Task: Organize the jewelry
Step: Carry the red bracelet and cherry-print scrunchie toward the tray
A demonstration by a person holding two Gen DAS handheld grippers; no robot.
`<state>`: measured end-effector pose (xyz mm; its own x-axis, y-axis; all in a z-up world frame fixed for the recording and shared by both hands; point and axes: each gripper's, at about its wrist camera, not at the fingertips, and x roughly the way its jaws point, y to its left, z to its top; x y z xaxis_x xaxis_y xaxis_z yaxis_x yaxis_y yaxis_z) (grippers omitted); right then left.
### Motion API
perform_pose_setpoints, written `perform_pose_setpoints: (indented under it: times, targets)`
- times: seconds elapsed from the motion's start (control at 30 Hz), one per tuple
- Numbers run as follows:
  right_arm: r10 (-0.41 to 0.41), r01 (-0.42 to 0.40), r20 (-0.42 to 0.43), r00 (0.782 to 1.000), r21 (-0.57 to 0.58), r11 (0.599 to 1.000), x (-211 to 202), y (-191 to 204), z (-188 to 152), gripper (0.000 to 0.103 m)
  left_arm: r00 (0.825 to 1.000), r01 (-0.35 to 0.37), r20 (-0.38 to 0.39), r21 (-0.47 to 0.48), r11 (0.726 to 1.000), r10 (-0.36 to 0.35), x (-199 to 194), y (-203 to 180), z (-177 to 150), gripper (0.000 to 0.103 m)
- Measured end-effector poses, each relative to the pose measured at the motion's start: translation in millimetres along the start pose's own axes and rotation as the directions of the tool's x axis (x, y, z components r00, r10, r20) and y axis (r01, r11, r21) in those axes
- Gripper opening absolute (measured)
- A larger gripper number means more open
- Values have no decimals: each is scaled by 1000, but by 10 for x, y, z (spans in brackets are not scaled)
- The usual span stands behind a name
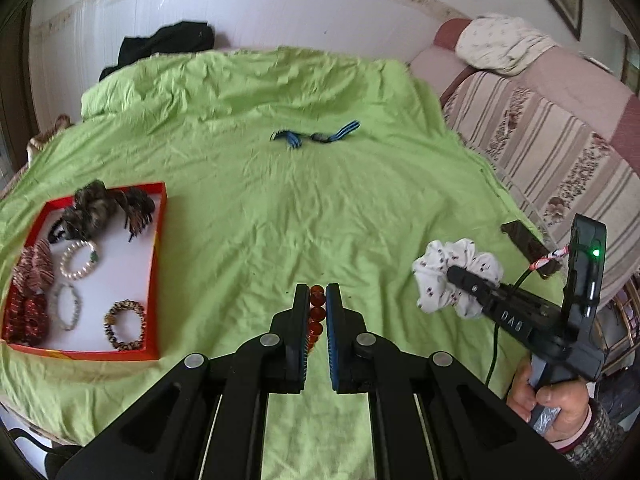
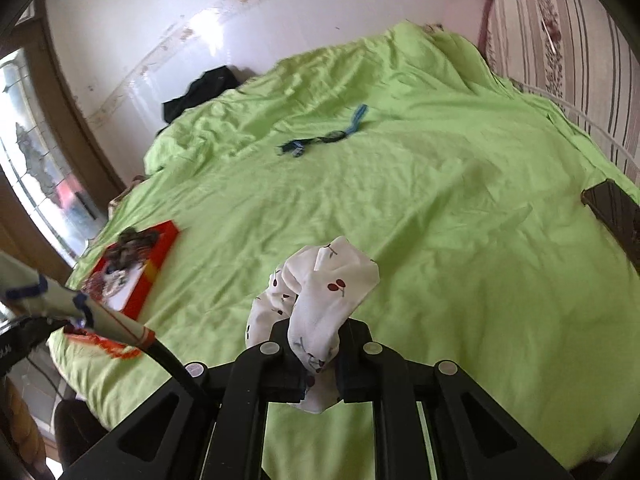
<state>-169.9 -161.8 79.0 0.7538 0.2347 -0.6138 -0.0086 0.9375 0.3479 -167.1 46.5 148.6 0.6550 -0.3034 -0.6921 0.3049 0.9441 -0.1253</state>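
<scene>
An amber bead bracelet (image 1: pixel 315 316) is clamped between the jaws of the left gripper (image 1: pixel 317 300), held above the green bedsheet (image 1: pixel 320 208) and not resting on it. A white scrunchie printed with cherries (image 2: pixel 320 300) is pinched in the right gripper (image 2: pixel 318 344), its folds bulging out above the closed jaws; in the left wrist view the same scrunchie (image 1: pixel 452 276) is seen carried over the right side of the bed.

The step in hand is judged to be the carrying of both pieces toward the red tray (image 1: pixel 158 256), which lies well to the left and already holds a pearl bracelet (image 1: pixel 77 260), a brown patterned bracelet (image 1: pixel 125 324), dark hair clips (image 1: pixel 108 208) and red fabric pieces (image 1: pixel 32 292).

The next move calls for each gripper to be brought over a bare white patch of the tray floor and released one at a time, so the arms do not cross.

A blue and black item (image 1: pixel 316 136) remains far up the sheet; it may be a hair tie, though the view is too small to be sure.
</scene>
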Motion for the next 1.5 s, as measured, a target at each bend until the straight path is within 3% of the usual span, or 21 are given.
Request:
perform_pose_setpoints:
  times: [0.27, 0.6, 0.9, 1.5]
  targets:
    - [32, -30, 29, 999, -51, 998, -393, 396, -99, 11, 996, -43, 77, 41, 998, 40, -471, -68, -138, 7]
    - [36, -36, -3, 999, -119, 992, -471, 753, -310, 11, 985, -103, 140, 16, 995, 100, -800, -5, -250, 7]
    - [-3, 2, -6, 1000, -184, 983, -476, 953, -424, 11, 978, -185, 98, -3, 983, 185, -681, 20, -332, 7]
    - [8, -22, -77, 997, -180, 983, -227, 910, -545, 12, 952, -299, 71, -2, 954, 298, -470, 131, -375, 7]
